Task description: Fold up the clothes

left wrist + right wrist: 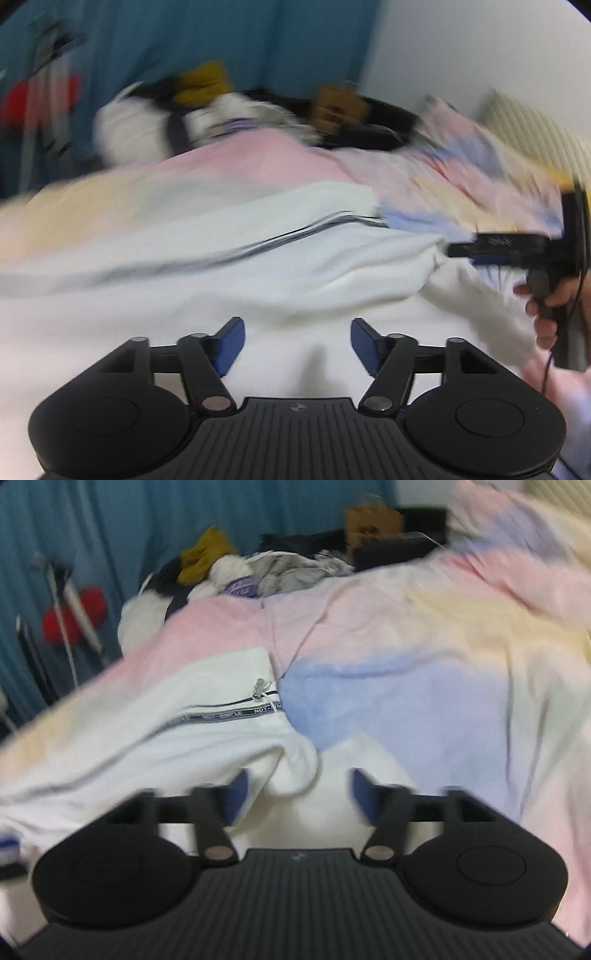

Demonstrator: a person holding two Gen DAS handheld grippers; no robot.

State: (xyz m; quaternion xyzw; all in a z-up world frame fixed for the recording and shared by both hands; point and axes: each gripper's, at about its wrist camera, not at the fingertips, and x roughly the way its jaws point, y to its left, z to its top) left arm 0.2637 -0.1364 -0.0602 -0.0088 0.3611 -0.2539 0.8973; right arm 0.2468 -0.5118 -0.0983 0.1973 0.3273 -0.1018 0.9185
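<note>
Mostly blurred. White garment [258, 266] with dark striped band lies on pastel bedspread [406, 657], soft, rumpled. Left gripper [297, 345] jaws wide, nothing between pads, garment just beneath. Right gripper [295, 794] jaws wide too; rounded garment fold sits between blue fingers [360, 794], unpinched. Hand [550, 306] holds right gripper's handle. Clothes pile [258, 572] behind, against teal curtain [110, 528].

One white garment [207, 734] with a dark printed stripe, one pastel blanket [424, 646], one heap of other clothes [258, 572], two tools [297, 345] [295, 794], one brown box [373, 524]
</note>
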